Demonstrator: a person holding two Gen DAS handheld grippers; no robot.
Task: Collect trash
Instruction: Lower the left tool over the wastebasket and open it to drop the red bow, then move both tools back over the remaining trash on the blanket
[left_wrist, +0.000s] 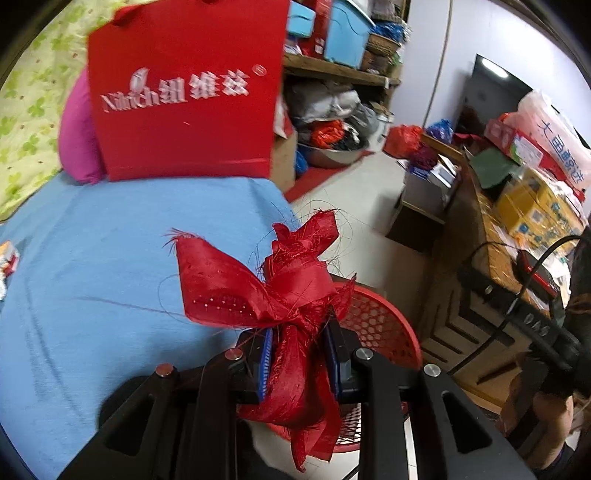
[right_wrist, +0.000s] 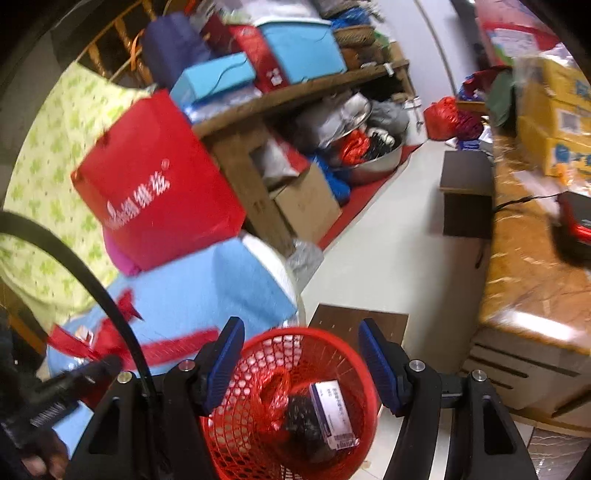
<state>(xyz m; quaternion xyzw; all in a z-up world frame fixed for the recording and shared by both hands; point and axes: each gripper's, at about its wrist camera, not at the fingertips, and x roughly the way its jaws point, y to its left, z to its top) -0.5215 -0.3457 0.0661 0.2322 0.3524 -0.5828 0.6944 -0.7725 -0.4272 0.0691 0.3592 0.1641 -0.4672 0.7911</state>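
My left gripper (left_wrist: 298, 360) is shut on a frayed red ribbon cloth (left_wrist: 280, 291) and holds it in the air over the edge of the blue bed (left_wrist: 110, 277), just above the red mesh basket (left_wrist: 384, 325). In the right wrist view the same ribbon (right_wrist: 110, 341) shows blurred at the lower left with the left gripper. My right gripper (right_wrist: 301, 363) is open and empty, hovering right over the red mesh basket (right_wrist: 236, 435). The basket holds a small purple-and-white box (right_wrist: 334, 415) and red netting (right_wrist: 275, 395).
A red paper bag (left_wrist: 184, 92) and a pink pillow (left_wrist: 79, 136) sit at the bed's far end. A small packet (left_wrist: 7, 258) lies at the bed's left edge. Cluttered wooden shelves (right_wrist: 295, 96) stand behind. A wooden counter (right_wrist: 535, 258) with boxes runs along the right.
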